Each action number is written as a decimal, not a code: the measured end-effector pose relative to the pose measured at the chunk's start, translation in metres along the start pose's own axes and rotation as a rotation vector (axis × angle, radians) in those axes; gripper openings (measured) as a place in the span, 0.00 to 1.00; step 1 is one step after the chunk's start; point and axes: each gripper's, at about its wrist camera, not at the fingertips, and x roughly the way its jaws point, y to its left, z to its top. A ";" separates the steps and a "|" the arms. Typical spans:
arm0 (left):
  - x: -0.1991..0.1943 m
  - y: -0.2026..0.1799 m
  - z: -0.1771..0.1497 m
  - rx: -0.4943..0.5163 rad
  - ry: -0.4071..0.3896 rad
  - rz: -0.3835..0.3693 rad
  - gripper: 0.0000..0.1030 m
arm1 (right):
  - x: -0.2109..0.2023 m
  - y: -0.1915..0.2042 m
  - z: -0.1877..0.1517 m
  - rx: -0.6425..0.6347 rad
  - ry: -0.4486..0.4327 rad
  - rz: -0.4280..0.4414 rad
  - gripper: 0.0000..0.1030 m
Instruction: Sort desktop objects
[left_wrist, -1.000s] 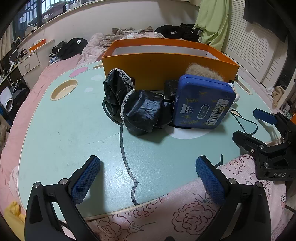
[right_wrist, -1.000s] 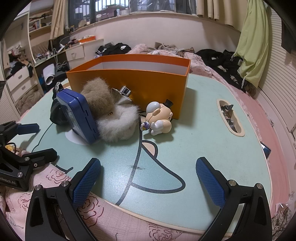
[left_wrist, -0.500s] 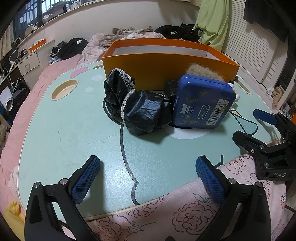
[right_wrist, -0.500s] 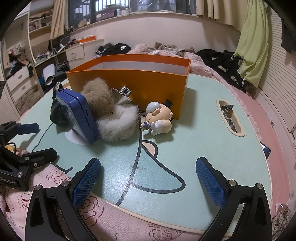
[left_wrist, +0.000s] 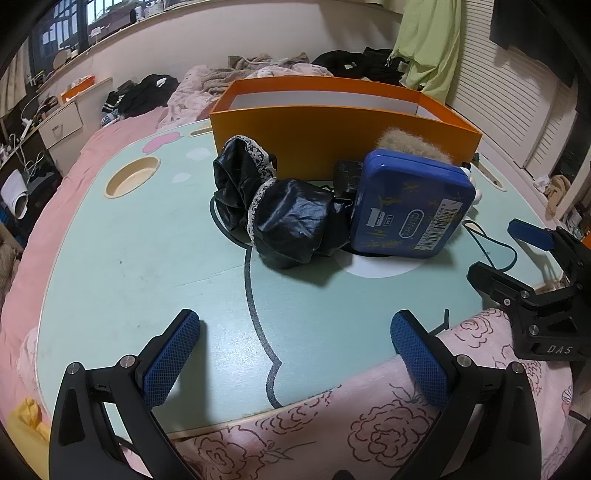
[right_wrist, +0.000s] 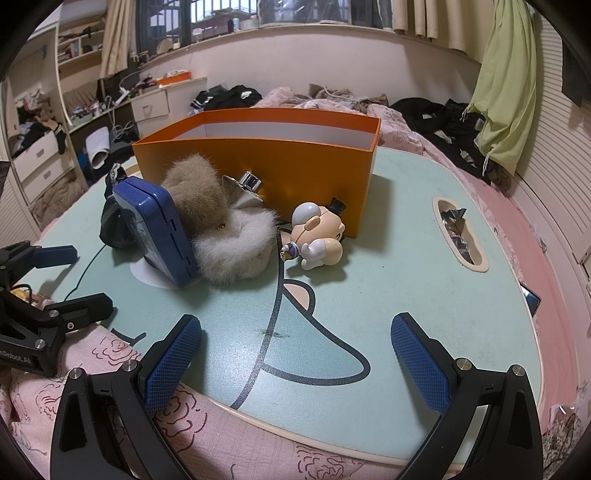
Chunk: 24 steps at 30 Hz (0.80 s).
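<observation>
An orange box stands at the back of the pale green table; it also shows in the right wrist view. In front of it lie a black lace-trimmed bundle, a blue tin standing on edge, a furry brown and white item, a small silver object and a toy figure. My left gripper is open and empty at the near edge. My right gripper is open and empty at the near edge, to the right of the left one.
A round cup recess is at the table's left. An oval slot with wrappers is at its right. A thin black cable lies near the tin. A pink floral blanket lies under the near edge.
</observation>
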 end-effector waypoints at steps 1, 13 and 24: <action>0.000 0.000 0.000 0.000 0.001 0.000 1.00 | 0.001 0.000 0.000 0.000 0.000 0.000 1.00; 0.000 0.001 0.004 -0.005 0.012 0.007 1.00 | -0.001 0.001 0.002 -0.006 0.010 -0.003 1.00; 0.000 -0.003 0.003 0.011 0.001 -0.009 1.00 | -0.062 -0.013 0.082 0.065 -0.137 0.113 0.99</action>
